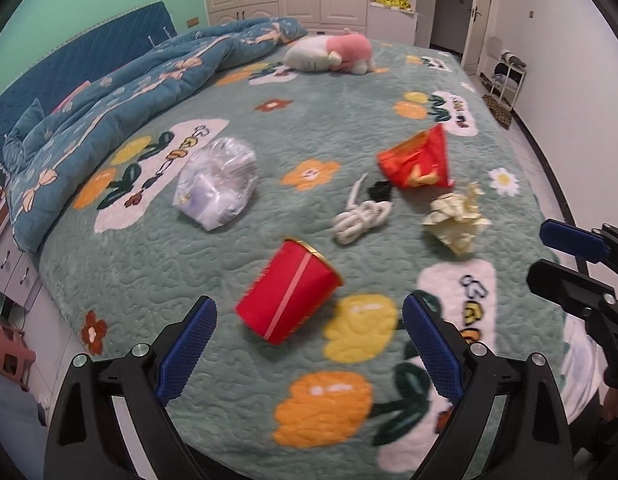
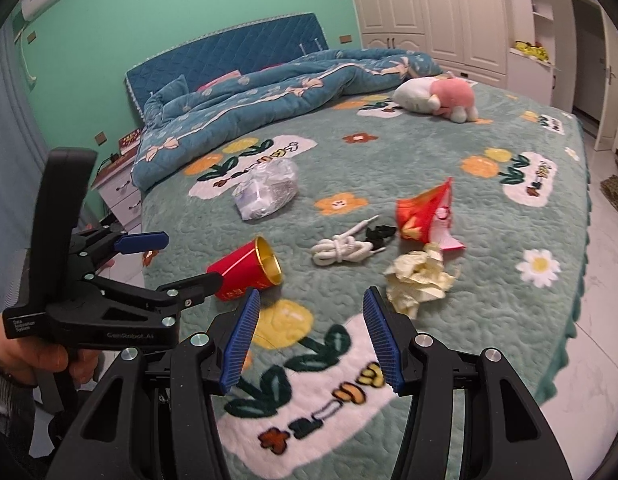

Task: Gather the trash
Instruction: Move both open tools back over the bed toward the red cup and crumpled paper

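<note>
Bed with green floral cover. Lying on it: red cup on its side, white cord, crumpled paper, red wrapper, clear bag, plush toy, blue quilt.

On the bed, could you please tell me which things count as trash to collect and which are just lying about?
Trash to collect:
- red paper cup, on its side
- crumpled yellow paper
- red snack packet
- clear plastic bag

Just lying about:
- plush toy
- blue quilt
- white cord, probably not trash
- small black item, unclear

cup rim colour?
Gold, on the red cup; clearest in the right wrist view.
</note>
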Demonstrator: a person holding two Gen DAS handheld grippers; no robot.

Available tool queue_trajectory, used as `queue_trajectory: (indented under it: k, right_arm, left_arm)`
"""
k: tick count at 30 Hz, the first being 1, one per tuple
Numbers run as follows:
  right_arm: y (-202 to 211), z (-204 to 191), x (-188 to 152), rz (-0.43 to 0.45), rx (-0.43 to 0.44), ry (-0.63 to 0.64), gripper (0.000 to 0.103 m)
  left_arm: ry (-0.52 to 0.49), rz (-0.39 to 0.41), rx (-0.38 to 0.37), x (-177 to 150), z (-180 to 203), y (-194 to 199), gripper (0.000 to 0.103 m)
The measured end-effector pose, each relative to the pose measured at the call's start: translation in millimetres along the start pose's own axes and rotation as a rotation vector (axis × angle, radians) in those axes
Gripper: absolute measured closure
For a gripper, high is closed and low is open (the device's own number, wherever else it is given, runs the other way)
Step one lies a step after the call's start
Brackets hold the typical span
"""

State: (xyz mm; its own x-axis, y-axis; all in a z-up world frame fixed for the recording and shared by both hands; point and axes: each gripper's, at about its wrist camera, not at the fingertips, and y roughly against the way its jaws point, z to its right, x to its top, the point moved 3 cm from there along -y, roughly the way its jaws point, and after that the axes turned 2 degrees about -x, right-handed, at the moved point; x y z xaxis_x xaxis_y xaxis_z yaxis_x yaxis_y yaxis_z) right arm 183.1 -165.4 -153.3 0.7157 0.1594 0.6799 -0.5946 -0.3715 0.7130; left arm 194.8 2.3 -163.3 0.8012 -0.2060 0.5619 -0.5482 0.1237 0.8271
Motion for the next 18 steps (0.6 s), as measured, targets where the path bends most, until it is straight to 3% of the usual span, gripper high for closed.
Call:
queue_trajectory:
  k: [18]
  right_arm:
    - [-54.6,10.3,-0.6,-0.106,-0.049,-0.039,0.048]
  left_arm:
    - [-0.134,-0.18,-0.107,2.3,-28.1,-91.3,0.01]
